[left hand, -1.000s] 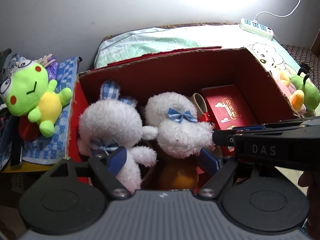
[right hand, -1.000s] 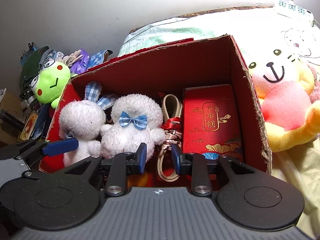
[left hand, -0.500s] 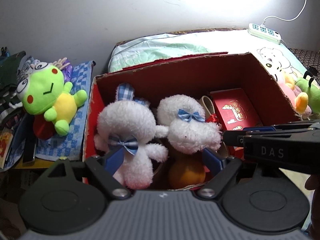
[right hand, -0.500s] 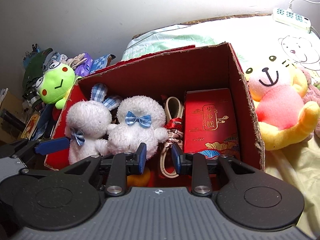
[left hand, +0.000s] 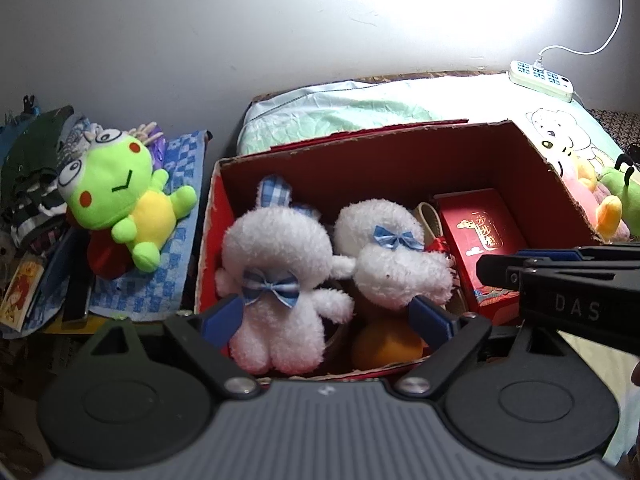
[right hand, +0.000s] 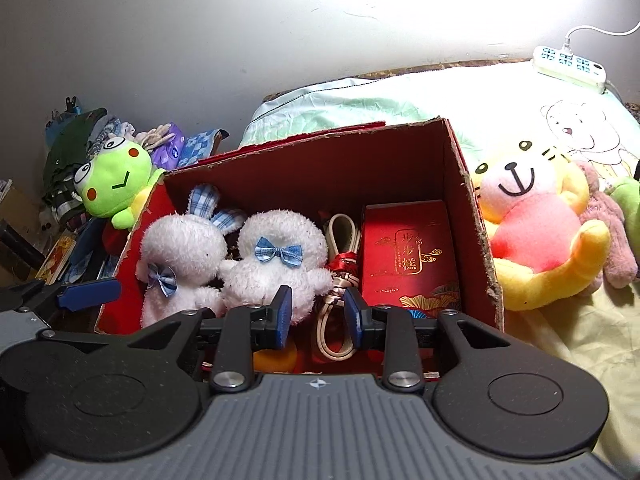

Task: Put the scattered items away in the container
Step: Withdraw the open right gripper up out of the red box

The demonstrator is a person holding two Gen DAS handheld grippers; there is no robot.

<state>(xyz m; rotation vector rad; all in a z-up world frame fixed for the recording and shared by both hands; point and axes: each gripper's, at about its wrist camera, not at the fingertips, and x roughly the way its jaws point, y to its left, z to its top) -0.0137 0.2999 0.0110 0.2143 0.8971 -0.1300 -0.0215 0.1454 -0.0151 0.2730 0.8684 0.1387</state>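
We hold the left gripper (left hand: 326,318) spread wide and empty at lower centre, above the red cardboard box (left hand: 400,160). Our right gripper (right hand: 316,316) is parted narrowly, gripping nothing. Two white plush rabbits (right hand: 236,264) lie mid-frame inside the box, left of a red gift box (right hand: 408,256).

White plush rabbits (left hand: 276,280) with blue gingham bows fill a red cardboard box (left hand: 400,160); the frog (left hand: 120,200) is lime-green and yellow.

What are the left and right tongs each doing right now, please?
Left tongs: open wide, holding nothing, above the white plush rabbit.
Right tongs: partly open, holding nothing, above the cord.
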